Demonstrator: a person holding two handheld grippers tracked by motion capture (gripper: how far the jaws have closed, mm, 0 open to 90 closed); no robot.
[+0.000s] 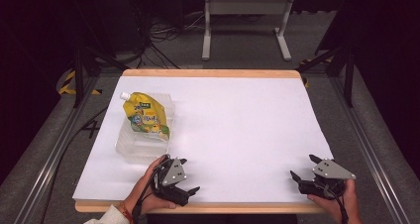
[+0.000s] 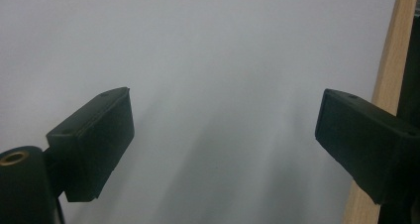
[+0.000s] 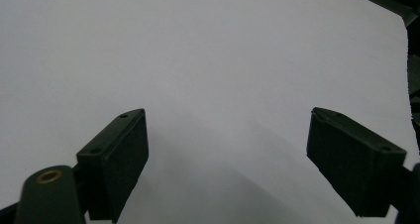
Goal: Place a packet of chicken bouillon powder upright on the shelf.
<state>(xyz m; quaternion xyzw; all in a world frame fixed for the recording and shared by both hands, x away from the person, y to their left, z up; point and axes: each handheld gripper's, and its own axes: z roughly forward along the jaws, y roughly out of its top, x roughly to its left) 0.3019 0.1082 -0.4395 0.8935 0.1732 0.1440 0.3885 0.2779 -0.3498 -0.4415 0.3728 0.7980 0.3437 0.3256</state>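
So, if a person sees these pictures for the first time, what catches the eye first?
Probably the yellow spouted pouch, lying in a clear plastic container at the white table's left side. Next, the two black grippers at the near edge: the left gripper just beside the container, the right gripper far off, both open.

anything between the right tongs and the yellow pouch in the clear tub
In the high view, only bare white table separates the right tongs from the yellow pouch in its clear tub.

the clear bin (image 1: 130,143) holding a yellow pouch (image 1: 145,116) blocks the table's (image 1: 237,120) left side; elsewhere open.
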